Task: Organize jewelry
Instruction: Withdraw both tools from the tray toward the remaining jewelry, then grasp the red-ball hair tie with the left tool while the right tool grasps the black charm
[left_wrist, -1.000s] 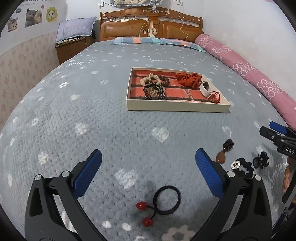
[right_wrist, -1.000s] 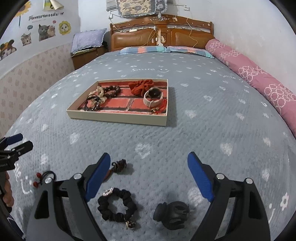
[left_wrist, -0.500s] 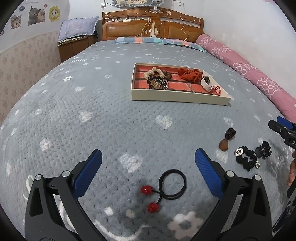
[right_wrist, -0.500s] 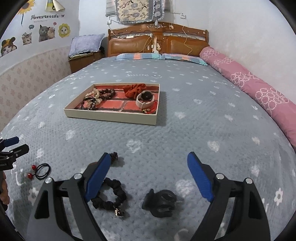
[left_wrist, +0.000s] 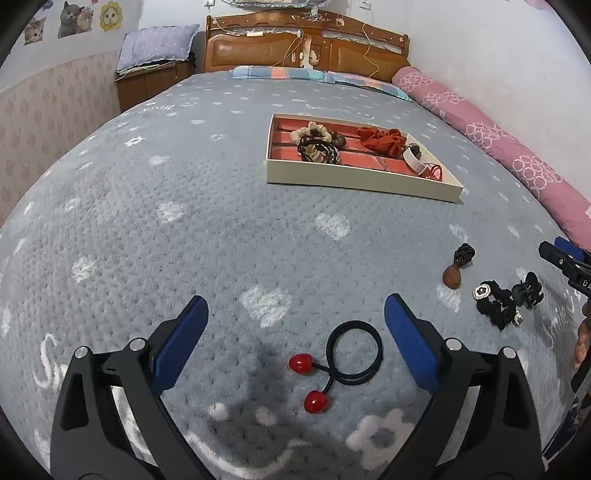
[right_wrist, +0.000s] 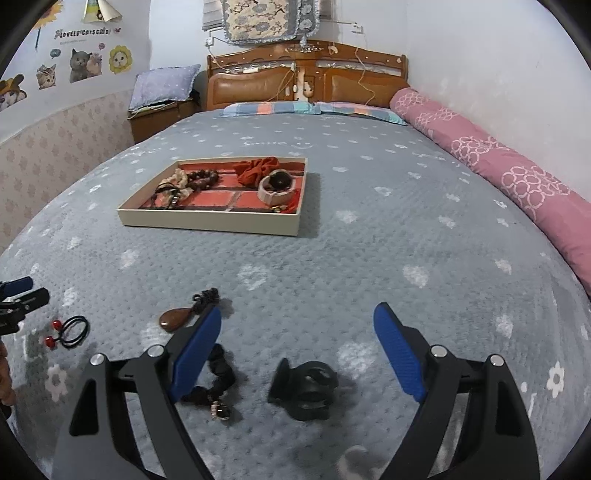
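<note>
My left gripper (left_wrist: 295, 339) is open above a black hair tie with two red beads (left_wrist: 343, 360) lying on the grey blanket. My right gripper (right_wrist: 297, 345) is open over a black claw clip (right_wrist: 304, 389). A black scrunchie with a charm (right_wrist: 216, 384) lies partly under its left finger. A brown pendant on a black cord (right_wrist: 184, 314) lies just beyond. A cream tray (left_wrist: 354, 179) with a red lining holds scrunchies, beads and bracelets farther up the bed; it also shows in the right wrist view (right_wrist: 207, 219).
The bed's wooden headboard (right_wrist: 306, 83) stands at the back. A long pink bolster (right_wrist: 509, 173) runs along the right side by the wall. A nightstand with a purple pillow (right_wrist: 162, 103) stands at the back left.
Both grippers have drawn back and lower toward the blanket, so the tray looks farther away. The hair tie and claw clip now sit more centred between the open jaws.
</note>
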